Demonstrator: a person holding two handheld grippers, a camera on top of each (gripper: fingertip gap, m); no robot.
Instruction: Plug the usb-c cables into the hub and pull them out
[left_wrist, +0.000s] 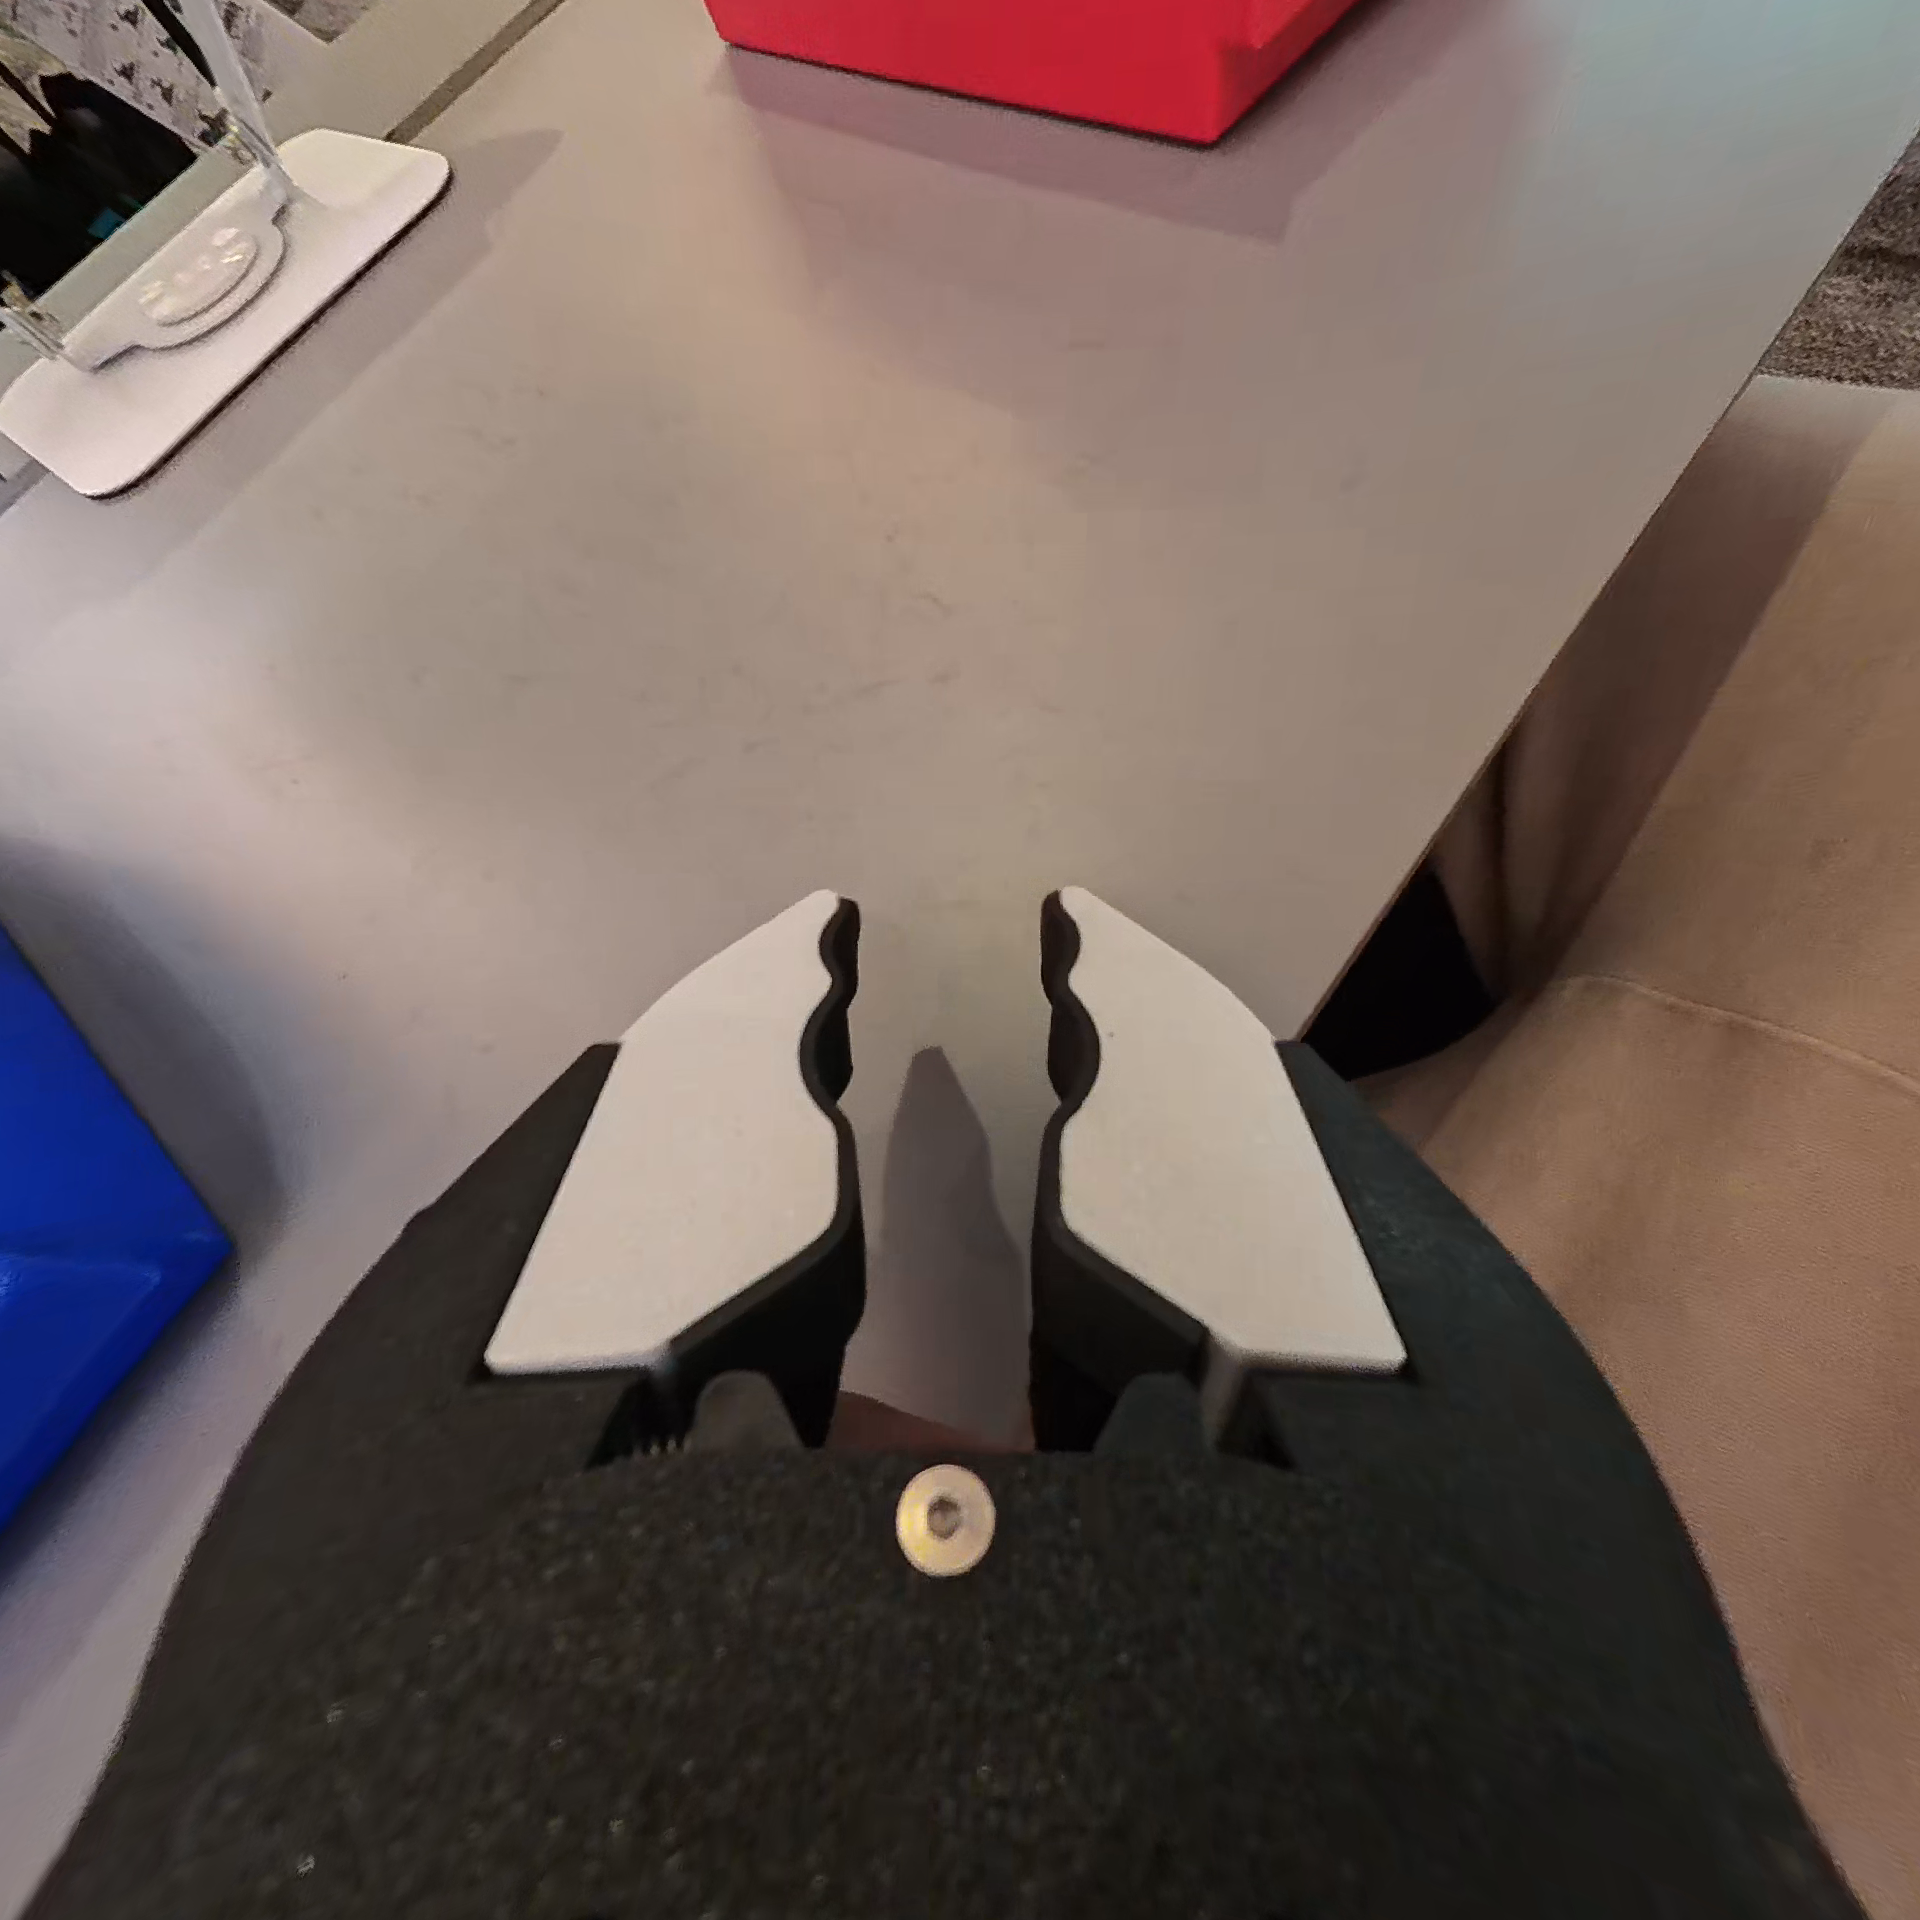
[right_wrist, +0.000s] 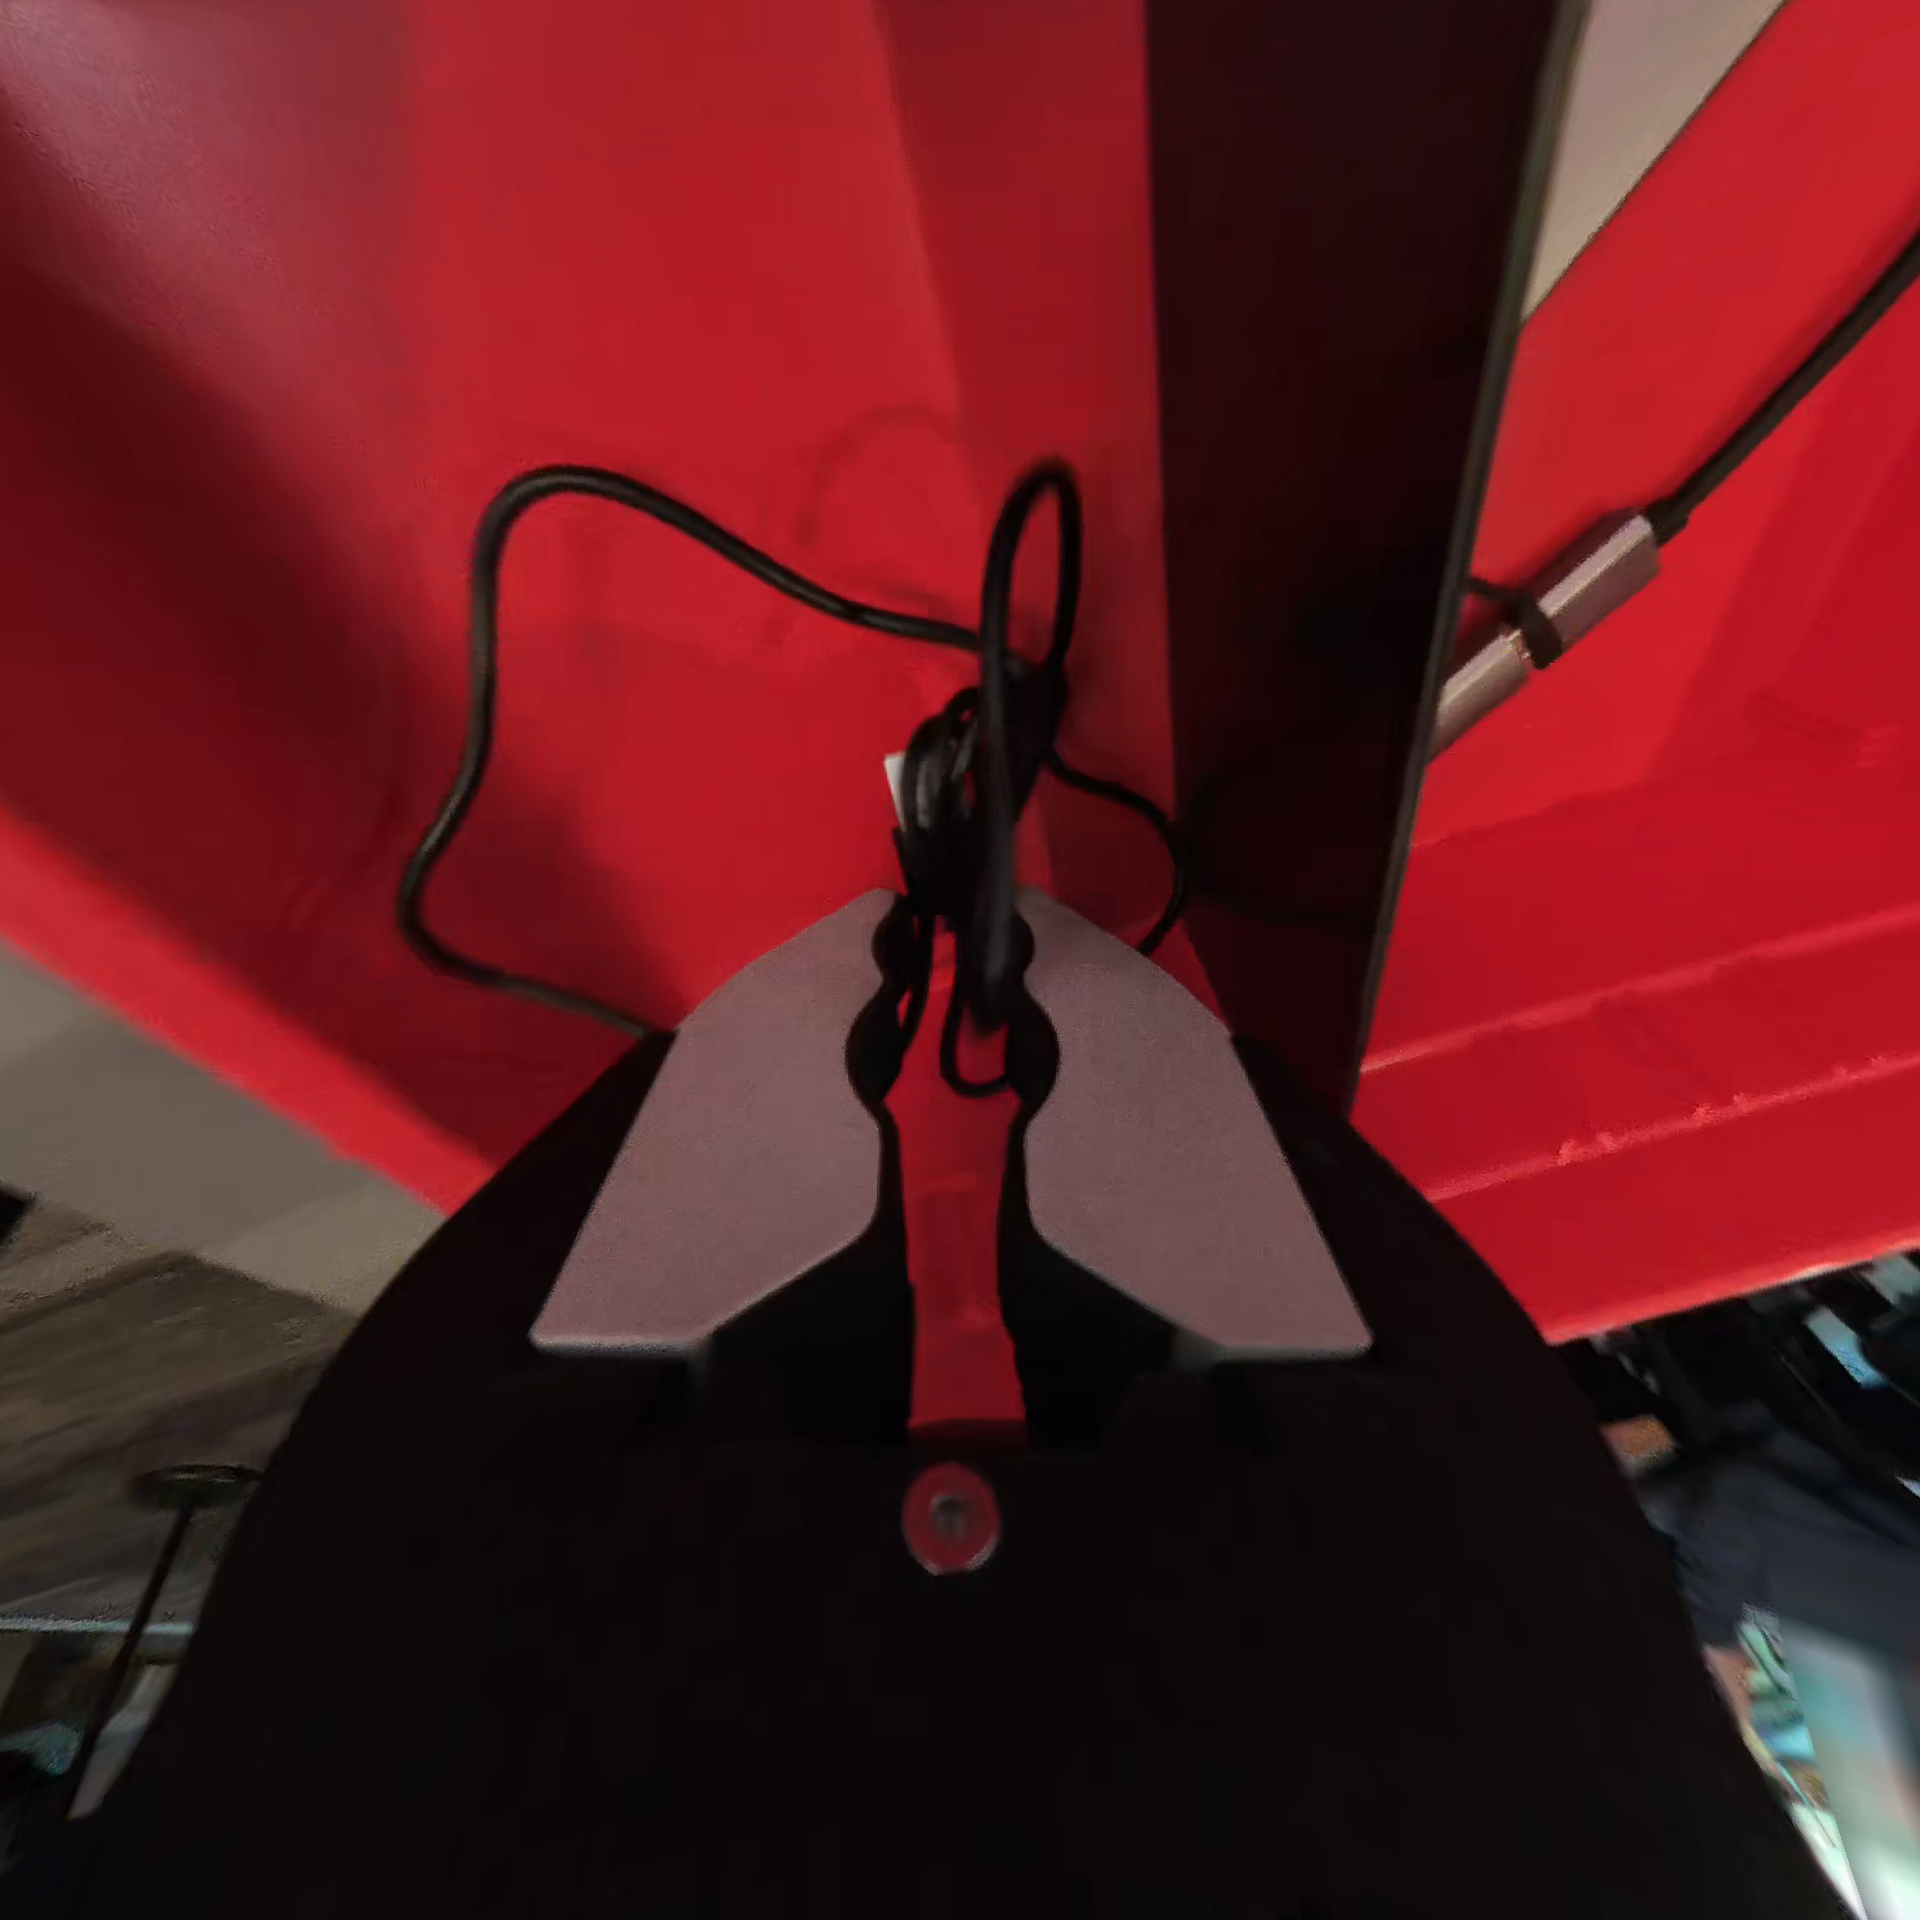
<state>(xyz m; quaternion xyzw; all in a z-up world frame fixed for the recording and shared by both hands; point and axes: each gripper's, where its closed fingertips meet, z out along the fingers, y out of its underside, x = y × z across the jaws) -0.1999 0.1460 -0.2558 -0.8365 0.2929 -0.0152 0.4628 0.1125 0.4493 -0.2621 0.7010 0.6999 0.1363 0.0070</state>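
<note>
A bundle of thin black usb-c cable (right_wrist: 987, 790) hangs in tangled loops inside a red bin (right_wrist: 623, 364), one loop bulging out toward the bin's left side. Near the bin's right wall, a second black cable (right_wrist: 1766, 416) runs taut to a silver-grey metal connector (right_wrist: 1538, 634) lying tilted against a dark divider (right_wrist: 1309, 468).
</note>
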